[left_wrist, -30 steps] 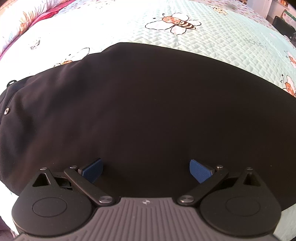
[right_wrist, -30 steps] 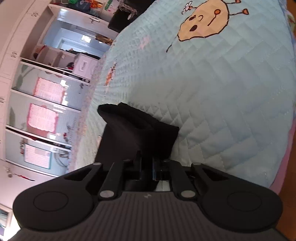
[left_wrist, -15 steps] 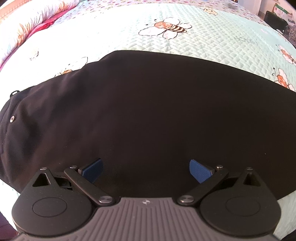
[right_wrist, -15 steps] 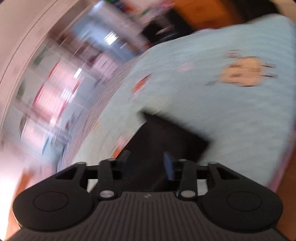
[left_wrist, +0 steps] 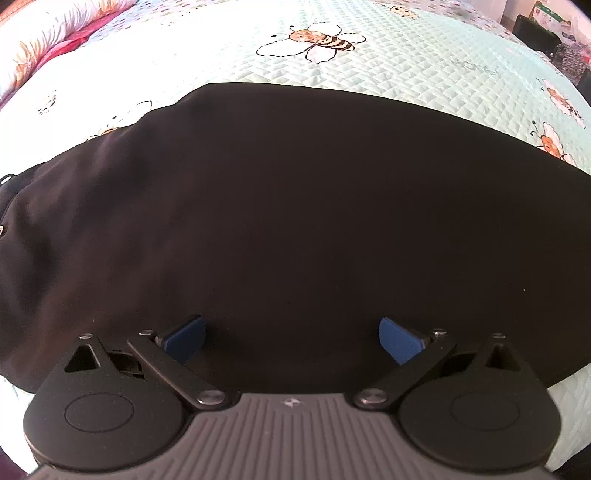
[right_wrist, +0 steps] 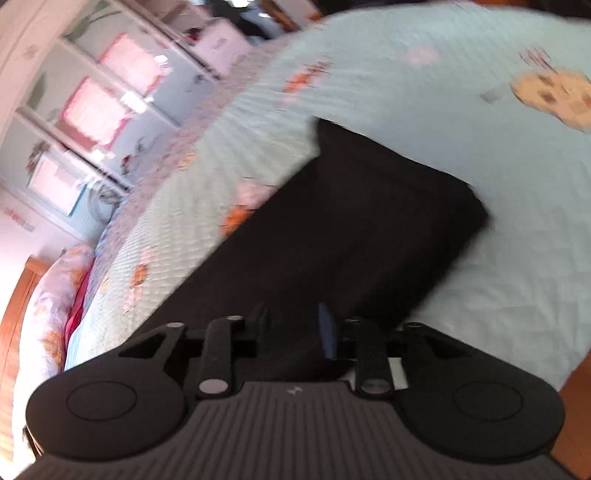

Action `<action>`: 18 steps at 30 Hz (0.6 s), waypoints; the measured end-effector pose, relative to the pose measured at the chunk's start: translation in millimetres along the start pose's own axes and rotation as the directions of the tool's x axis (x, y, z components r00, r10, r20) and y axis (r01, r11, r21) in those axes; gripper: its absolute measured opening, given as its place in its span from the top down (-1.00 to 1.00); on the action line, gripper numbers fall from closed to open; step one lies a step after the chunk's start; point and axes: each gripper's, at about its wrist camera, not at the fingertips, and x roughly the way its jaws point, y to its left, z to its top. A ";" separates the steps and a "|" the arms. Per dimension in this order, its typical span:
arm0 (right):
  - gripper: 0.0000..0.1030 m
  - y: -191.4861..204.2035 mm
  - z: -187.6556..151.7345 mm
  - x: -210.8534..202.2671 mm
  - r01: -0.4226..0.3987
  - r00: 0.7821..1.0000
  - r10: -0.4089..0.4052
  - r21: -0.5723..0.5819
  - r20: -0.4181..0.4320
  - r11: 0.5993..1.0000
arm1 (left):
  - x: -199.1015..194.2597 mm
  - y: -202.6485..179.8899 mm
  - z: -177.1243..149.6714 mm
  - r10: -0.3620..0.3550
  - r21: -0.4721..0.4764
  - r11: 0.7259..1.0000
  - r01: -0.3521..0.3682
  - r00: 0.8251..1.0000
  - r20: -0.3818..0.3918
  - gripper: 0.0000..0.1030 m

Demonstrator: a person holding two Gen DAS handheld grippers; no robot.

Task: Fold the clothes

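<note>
A black garment (left_wrist: 295, 221) lies spread flat on the bed's pale green bee-print quilt (left_wrist: 406, 66). A small metal snap shows at its bunched left end. My left gripper (left_wrist: 291, 332) hovers low over the garment's near edge, open wide, with nothing between its blue pads. In the blurred right wrist view, the garment's long narrow end (right_wrist: 369, 221) stretches away across the quilt (right_wrist: 480, 295). My right gripper (right_wrist: 291, 317) hangs above that end. Its jaws stand partly apart and are closing, and no cloth is pinched between them.
A floral pillow or duvet (left_wrist: 44, 29) lies at the bed's far left. Dark furniture (left_wrist: 535, 29) stands beyond the far right corner. White cupboard doors (right_wrist: 92, 110) line the wall past the bed. The wooden floor (right_wrist: 576, 398) shows at the bed's right edge.
My right gripper let go of the garment's end, pulled back and up, and rolled. That end now lies flat on the quilt. The left gripper has hardly moved.
</note>
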 end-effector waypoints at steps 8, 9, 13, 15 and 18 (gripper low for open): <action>0.52 47.2 -31.1 53.1 0.075 0.981 -0.110 -0.210 -0.161 0.975 | 3.7 2.3 0.8 -0.015 0.001 1.000 0.015 1.000 0.005 -1.00; 0.61 38.9 -29.0 56.2 0.101 0.978 -0.130 -0.175 -0.163 0.979 | 3.9 3.1 1.1 -0.019 0.002 1.000 0.019 1.000 0.004 -1.00; 0.47 48.5 -21.3 38.6 0.191 0.970 -0.212 -0.166 -0.120 0.968 | 4.4 2.2 1.1 -0.025 0.013 1.000 0.025 1.000 0.001 -1.00; 0.26 69.4 -21.3 33.2 0.163 0.977 -0.187 -0.211 -0.100 0.964 | 4.7 1.9 1.4 -0.025 0.014 1.000 0.025 1.000 0.000 -1.00; 0.21 87.8 -29.6 37.0 0.034 0.987 -0.066 -0.210 -0.147 0.977 | 5.4 1.9 1.8 -0.027 0.016 1.000 0.027 1.000 -0.001 -1.00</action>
